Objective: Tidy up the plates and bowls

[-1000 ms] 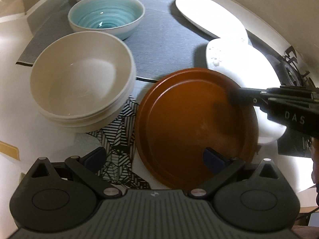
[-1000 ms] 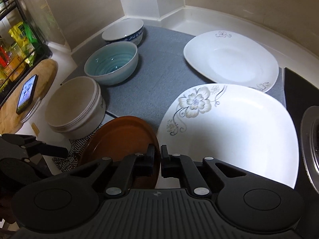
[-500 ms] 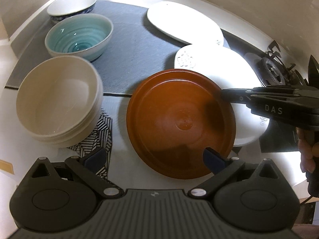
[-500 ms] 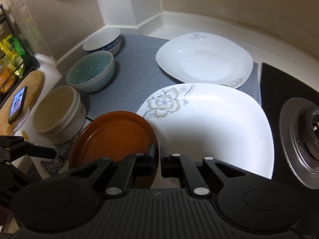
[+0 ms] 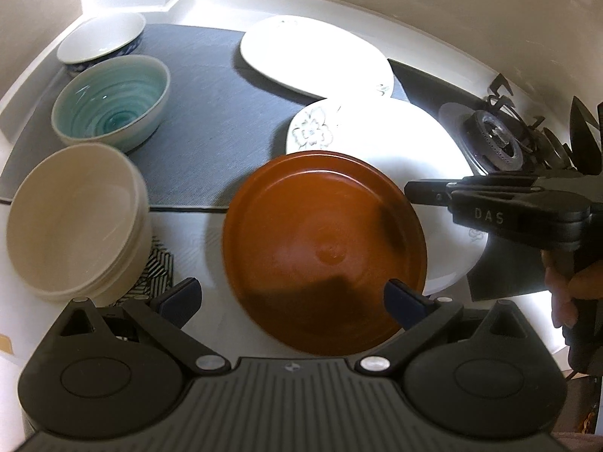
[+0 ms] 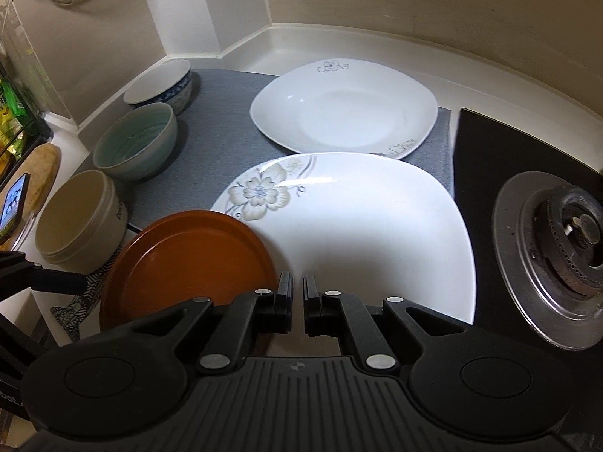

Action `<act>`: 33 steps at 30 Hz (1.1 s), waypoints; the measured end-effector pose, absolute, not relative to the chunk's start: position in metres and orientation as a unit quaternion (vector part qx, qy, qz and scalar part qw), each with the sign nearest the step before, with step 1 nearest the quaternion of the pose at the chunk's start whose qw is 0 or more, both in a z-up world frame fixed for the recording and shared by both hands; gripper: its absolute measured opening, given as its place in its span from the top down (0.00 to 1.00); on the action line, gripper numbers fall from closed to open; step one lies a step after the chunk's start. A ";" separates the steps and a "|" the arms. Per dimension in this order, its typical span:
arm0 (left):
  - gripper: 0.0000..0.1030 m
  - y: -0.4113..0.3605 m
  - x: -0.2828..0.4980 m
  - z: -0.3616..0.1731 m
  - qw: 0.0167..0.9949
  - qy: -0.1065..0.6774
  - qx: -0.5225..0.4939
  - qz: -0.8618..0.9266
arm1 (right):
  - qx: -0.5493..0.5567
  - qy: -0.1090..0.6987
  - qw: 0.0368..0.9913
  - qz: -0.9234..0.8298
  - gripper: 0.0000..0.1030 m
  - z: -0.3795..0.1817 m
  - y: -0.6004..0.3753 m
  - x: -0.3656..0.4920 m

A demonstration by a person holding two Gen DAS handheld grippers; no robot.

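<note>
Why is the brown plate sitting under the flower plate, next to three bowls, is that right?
Not quite. The brown plate is on top: its edge overlaps the flower plate, as the right wrist view shows. The rest holds: three bowls stand beside it, the cream bowl, the teal bowl and the blue-patterned bowl.

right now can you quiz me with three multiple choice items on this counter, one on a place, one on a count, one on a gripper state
1. Where is the brown plate?
A. inside the teal bowl
B. overlapping the flowered white plate's edge
C. on the stove burner

2. How many bowls line the left side?
A. one
B. three
C. five

3. How is the left gripper?
A. open
B. shut on a bowl
C. shut on a plate

Key: 1 B, its rim covers the flowered white plate. 2 B, cream bowl, teal bowl, blue-patterned bowl. 3 A, fingers spread wide apart.
</note>
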State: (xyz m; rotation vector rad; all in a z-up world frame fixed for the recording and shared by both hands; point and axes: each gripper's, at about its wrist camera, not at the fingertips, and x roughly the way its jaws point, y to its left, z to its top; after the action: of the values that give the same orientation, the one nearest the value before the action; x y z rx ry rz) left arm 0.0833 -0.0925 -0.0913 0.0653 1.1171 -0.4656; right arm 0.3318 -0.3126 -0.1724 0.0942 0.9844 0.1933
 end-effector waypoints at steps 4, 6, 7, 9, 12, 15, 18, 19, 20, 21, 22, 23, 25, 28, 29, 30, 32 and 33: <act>0.00 -0.099 0.085 -0.092 0.822 0.524 0.037 -0.220 | 0.050 0.473 0.876 0.083 0.94 -0.175 -0.319 0.332; 0.00 -0.100 0.087 -0.093 0.822 0.526 0.037 -0.216 | 0.060 0.469 0.877 0.080 0.93 -0.175 -0.321 0.331; 0.00 -0.099 0.088 -0.094 0.822 0.527 0.036 -0.213 | 0.069 0.467 0.878 0.082 0.92 -0.174 -0.322 0.331; 0.00 -0.098 0.088 -0.095 0.821 0.531 0.035 -0.208 | 0.082 0.463 0.878 0.090 0.92 -0.172 -0.322 0.331; 0.00 -0.096 0.086 -0.096 0.820 0.533 0.036 -0.204 | 0.084 0.462 0.877 0.107 0.89 -0.171 -0.316 0.332; 0.00 -0.087 0.081 -0.094 0.821 0.535 0.031 -0.198 | 0.087 0.463 0.873 0.125 0.73 -0.170 -0.307 0.334; 0.00 -0.071 0.075 -0.091 0.823 0.538 0.022 -0.179 | 0.083 0.460 0.872 0.143 0.55 -0.168 -0.296 0.334; 0.00 -0.065 0.074 -0.091 0.825 0.540 0.018 -0.169 | 0.079 0.458 0.873 0.150 0.55 -0.167 -0.292 0.334; 0.00 -0.058 0.073 -0.092 0.826 0.541 0.012 -0.159 | 0.075 0.458 0.872 0.156 0.54 -0.167 -0.287 0.335; 0.00 -0.052 0.072 -0.093 0.826 0.544 0.005 -0.149 | 0.072 0.459 0.871 0.160 0.53 -0.167 -0.283 0.336; 0.00 -0.047 0.072 -0.094 0.825 0.547 -0.003 -0.140 | 0.070 0.460 0.870 0.165 0.52 -0.168 -0.279 0.337; 0.00 -0.042 0.073 -0.097 0.824 0.550 -0.009 -0.133 | 0.068 0.461 0.868 0.168 0.52 -0.169 -0.275 0.338; 0.00 -0.036 0.075 -0.102 0.821 0.558 -0.020 -0.121 | 0.058 0.465 0.867 0.167 0.52 -0.172 -0.268 0.340; 0.00 -0.034 0.077 -0.109 0.817 0.563 -0.034 -0.117 | 0.040 0.473 0.865 0.162 0.52 -0.178 -0.261 0.343; 0.02 -0.035 0.078 -0.110 0.817 0.563 -0.036 -0.119 | 0.034 0.475 0.864 0.162 0.53 -0.181 -0.259 0.344; 0.04 -0.036 0.079 -0.111 0.817 0.563 -0.036 -0.120 | 0.029 0.476 0.863 0.163 0.63 -0.183 -0.258 0.343; 0.21 -0.039 0.081 -0.112 0.817 0.563 -0.037 -0.120 | 0.025 0.477 0.862 0.168 0.77 -0.185 -0.257 0.343; 0.26 -0.039 0.083 -0.114 0.814 0.566 -0.041 -0.120 | 0.023 0.475 0.863 0.171 0.84 -0.184 -0.256 0.343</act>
State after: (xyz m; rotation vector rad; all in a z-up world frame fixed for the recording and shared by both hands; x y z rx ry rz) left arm 0.0830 -0.0391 -0.1136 -0.0877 1.2085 -0.2551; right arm 0.3427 -0.2565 -0.1845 0.0490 0.9967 0.3576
